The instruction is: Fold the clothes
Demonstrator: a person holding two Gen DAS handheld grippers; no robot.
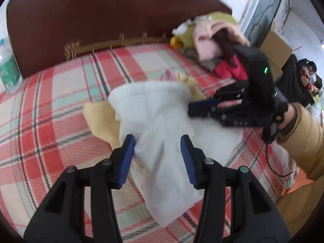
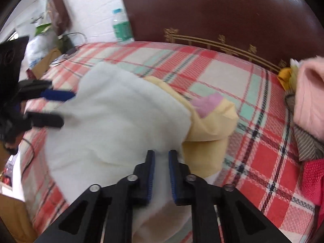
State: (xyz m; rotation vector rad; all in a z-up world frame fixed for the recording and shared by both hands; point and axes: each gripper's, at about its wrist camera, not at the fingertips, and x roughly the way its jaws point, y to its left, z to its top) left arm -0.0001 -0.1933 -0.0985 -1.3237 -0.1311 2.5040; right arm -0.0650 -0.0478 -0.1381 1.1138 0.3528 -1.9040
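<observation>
A white fleece garment (image 1: 162, 125) with a pale yellow outer side (image 1: 101, 119) lies bunched on the plaid bed cover (image 1: 50, 109). My left gripper (image 1: 158, 147) is open, its blue pads on either side of a fold of the white fabric, not closed on it. My right gripper (image 1: 194, 106) hovers over the garment's right side. In the right wrist view the garment (image 2: 113, 117) shows its yellow part (image 2: 210, 129) with a pink patch (image 2: 206, 103). My right gripper (image 2: 161, 158) stands narrowly open over the white fabric. The left gripper (image 2: 60, 107) is at the left, open.
A pile of clothes, pink (image 1: 204, 40), green, red (image 1: 230, 68), sits at the bed's back right; it also shows in the right wrist view (image 2: 307, 93). A dark red headboard (image 1: 101, 20) stands behind. A bottle (image 1: 8, 66) stands at left. Cardboard boxes (image 1: 277, 48) and a seated person (image 1: 307, 70) are at right.
</observation>
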